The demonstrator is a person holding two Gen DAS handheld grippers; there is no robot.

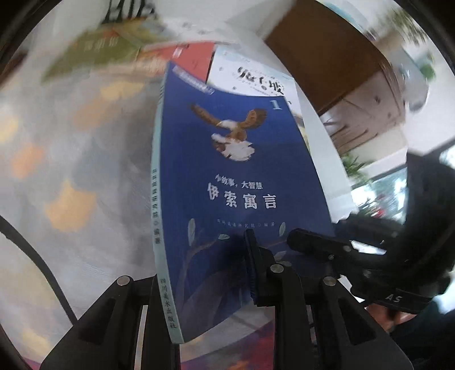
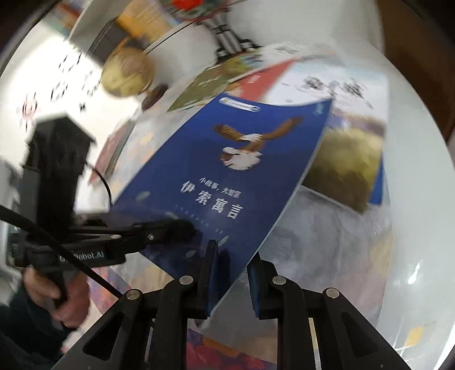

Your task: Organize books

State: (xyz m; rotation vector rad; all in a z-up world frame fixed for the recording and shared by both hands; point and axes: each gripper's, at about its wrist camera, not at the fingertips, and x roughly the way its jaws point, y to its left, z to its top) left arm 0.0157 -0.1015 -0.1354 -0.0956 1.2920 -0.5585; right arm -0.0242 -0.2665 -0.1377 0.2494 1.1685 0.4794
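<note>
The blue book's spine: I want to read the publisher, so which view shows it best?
The left wrist view: the blue book turns its pale spine toward that camera, with the print sharp. The right wrist view shows only the blurred front cover, no spine.

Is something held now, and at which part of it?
Yes: the blue book is held by both grippers at its bottom edge, the left gripper near the spine corner, the right gripper near the open-side corner.

- A cloth (image 1: 71, 148) with pale orange blotches covers the tabletop.
- A brown wooden door (image 1: 327, 48) stands against a white wall (image 1: 244, 20).
- A globe (image 2: 126, 72) sits on a dark stand.
- Green plants (image 1: 352, 165) show, blurred.
- Soft daylight fills the room.
</note>
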